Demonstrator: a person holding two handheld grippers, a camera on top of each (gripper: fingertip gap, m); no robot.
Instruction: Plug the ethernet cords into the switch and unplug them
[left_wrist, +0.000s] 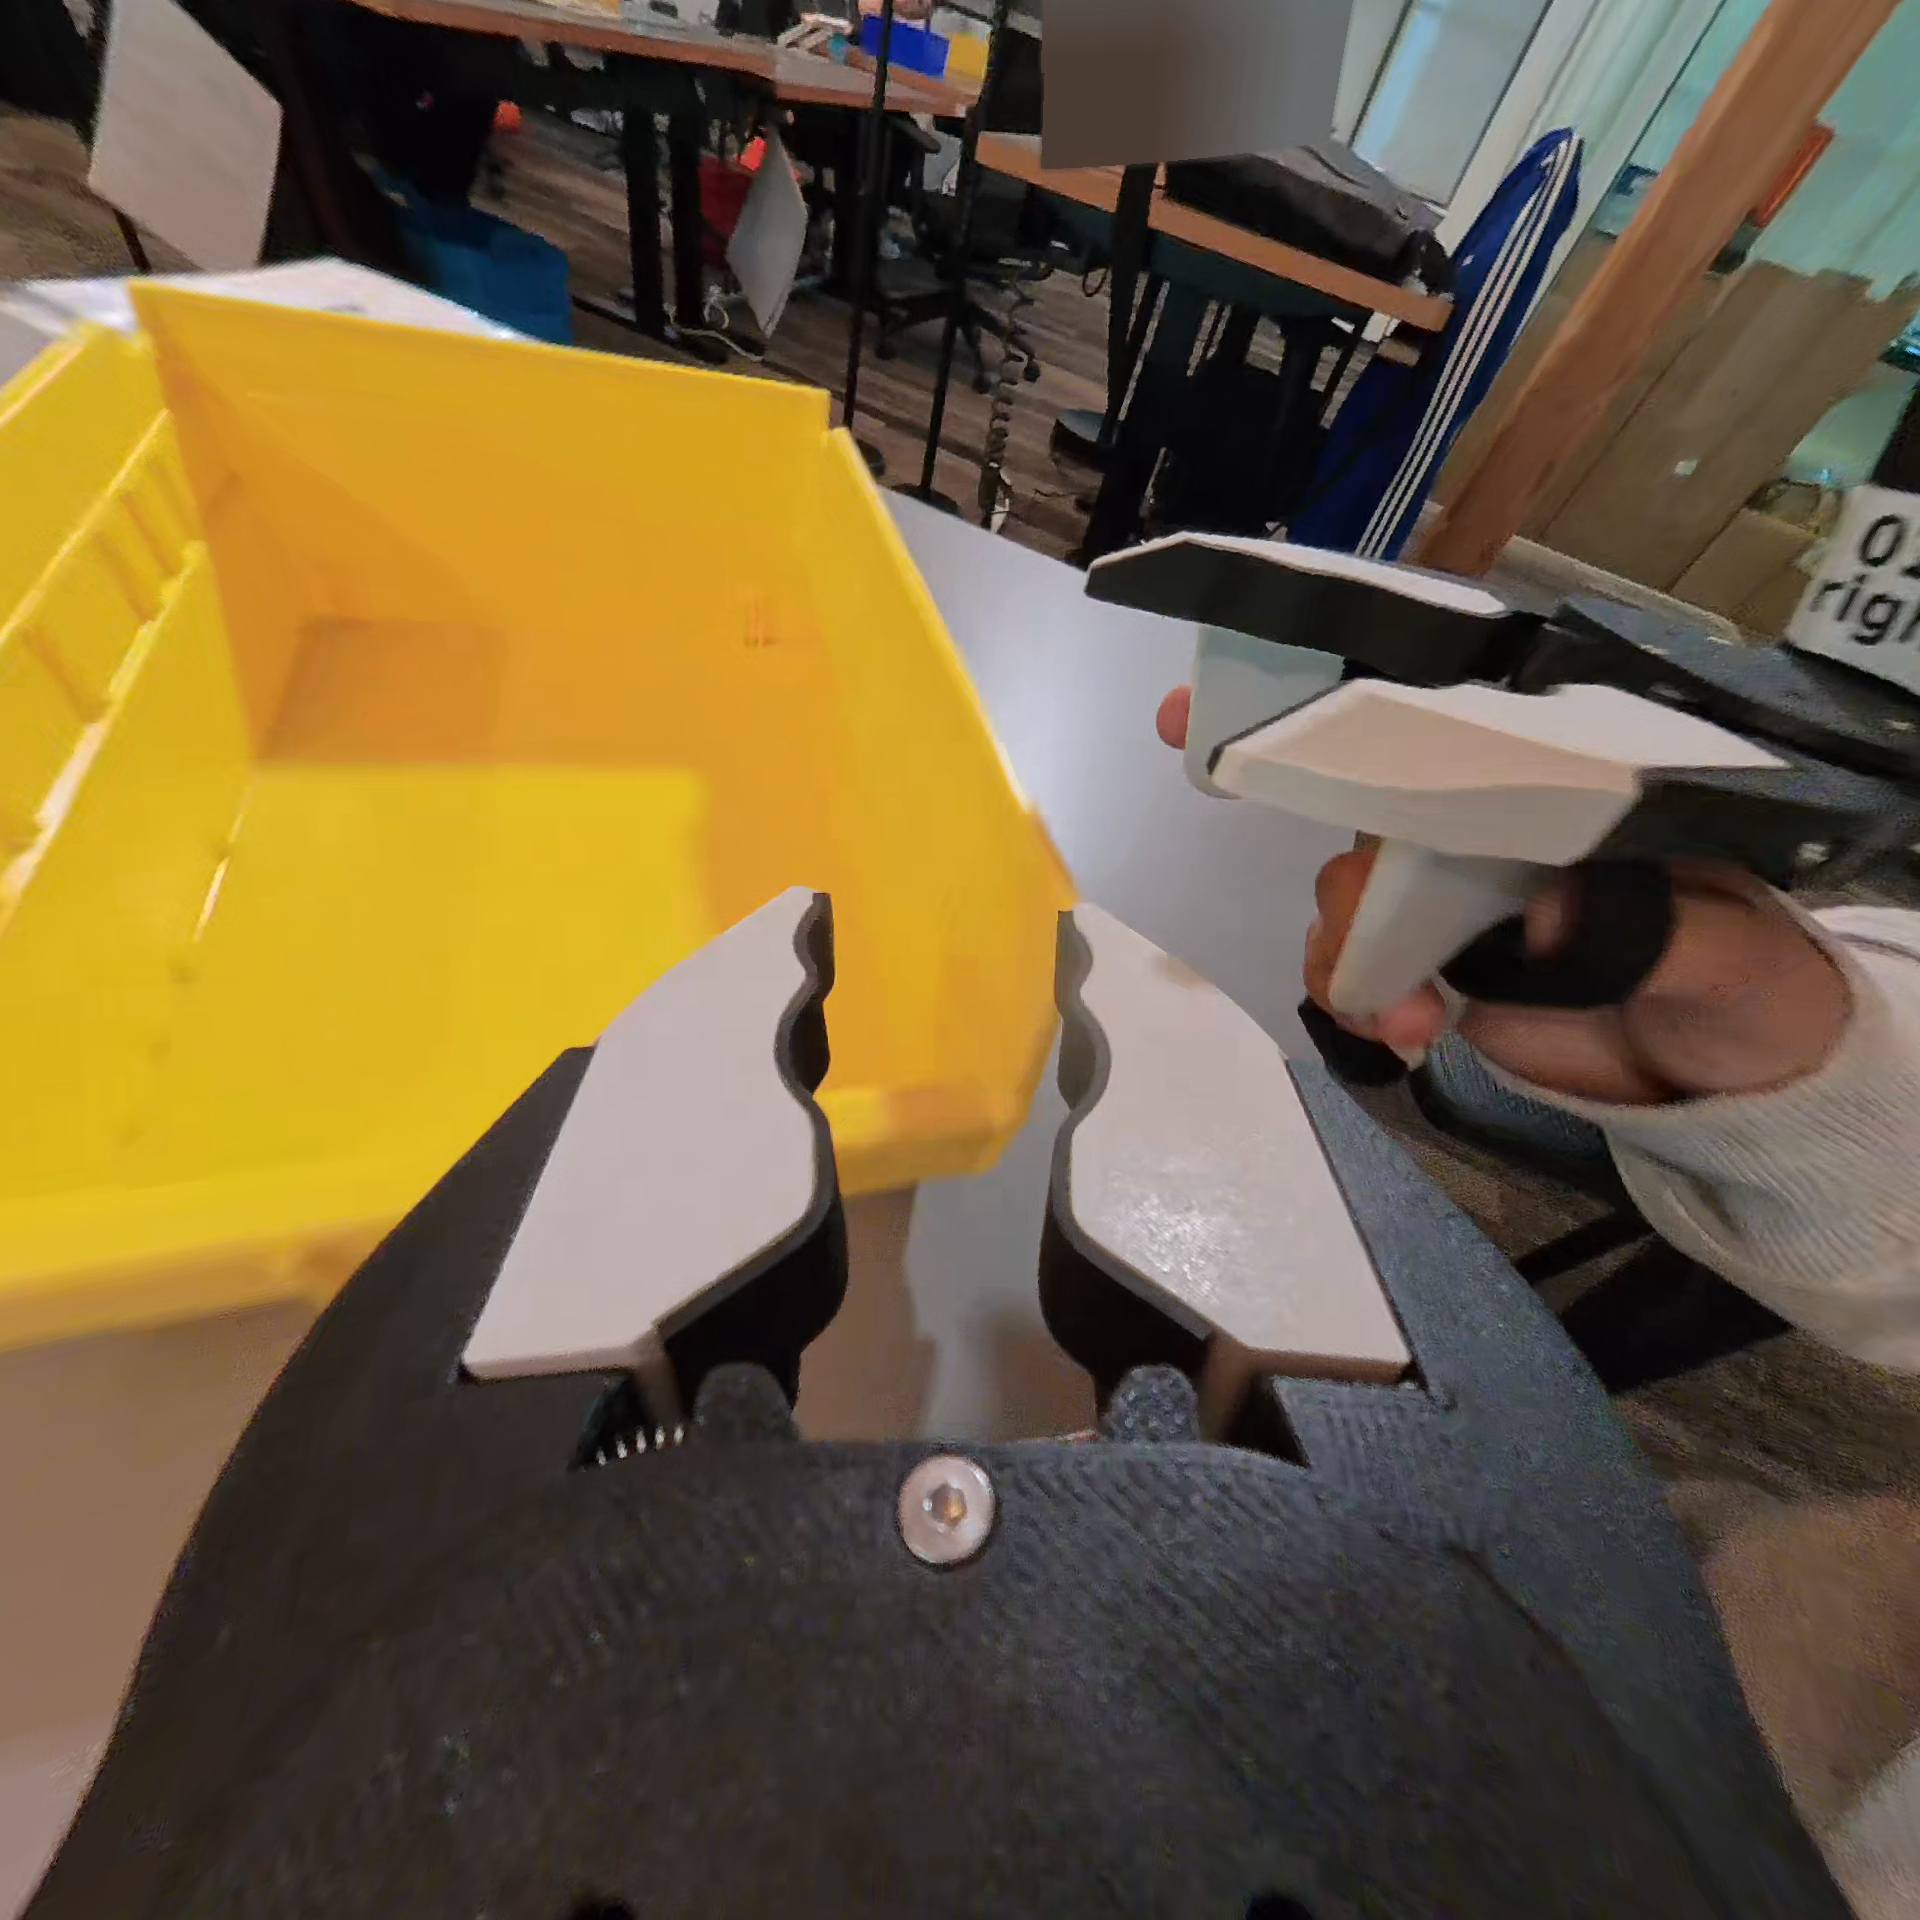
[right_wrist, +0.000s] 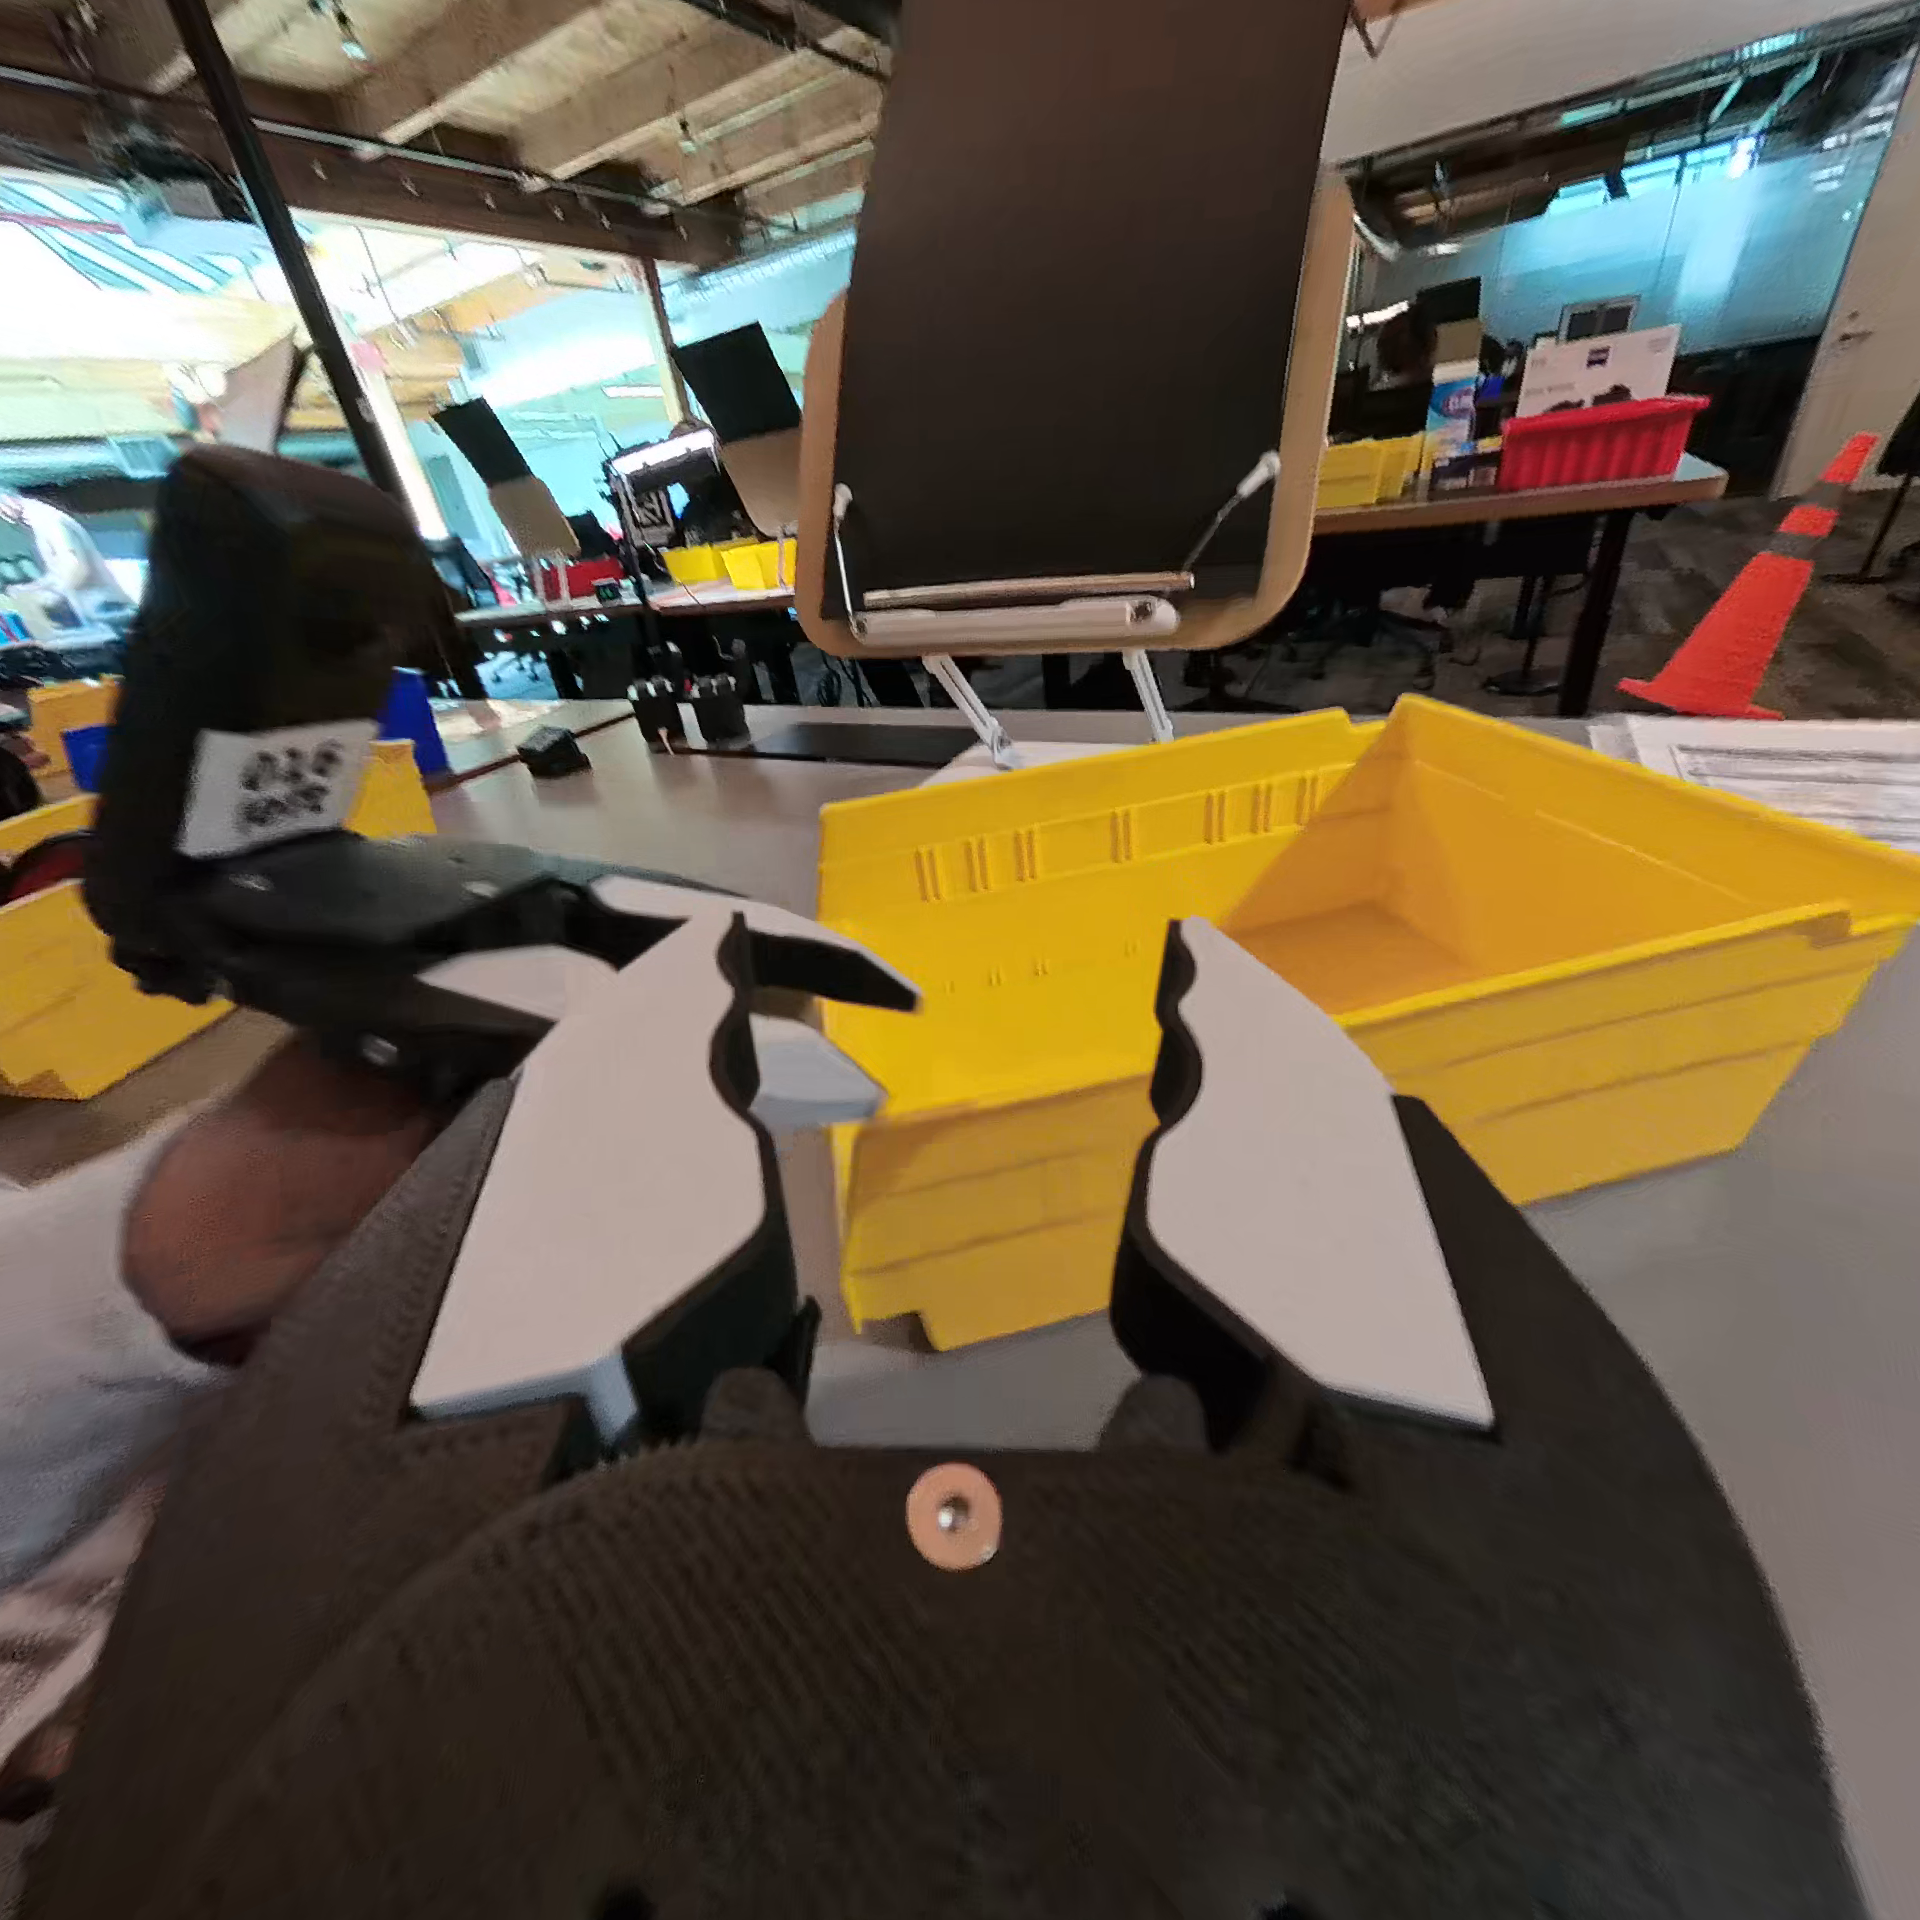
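Observation:
No ethernet cord and no switch shows in either view. My left gripper (left_wrist: 945, 912) is open and empty, its fingertips at the near right corner of an empty yellow bin (left_wrist: 468, 831). My right gripper (right_wrist: 958, 928) is open and empty, pointing at the same yellow bin (right_wrist: 1039, 1039) from the side. In the left wrist view the right gripper (left_wrist: 1153, 675) hovers over the grey table to the right of the bin, held by a hand in a white sleeve. In the right wrist view the left gripper (right_wrist: 899, 1049) sits just left of the bin's corner.
The empty bin leans tilted against a second yellow bin (left_wrist: 73, 582). A dark panel on a metal stand (right_wrist: 1070, 312) rises behind the bins. Papers (right_wrist: 1787, 769) lie at the far right of the grey table (right_wrist: 1714, 1351). More yellow bins (right_wrist: 52, 997) sit at the left. An orange cone (right_wrist: 1756, 613) stands on the floor beyond.

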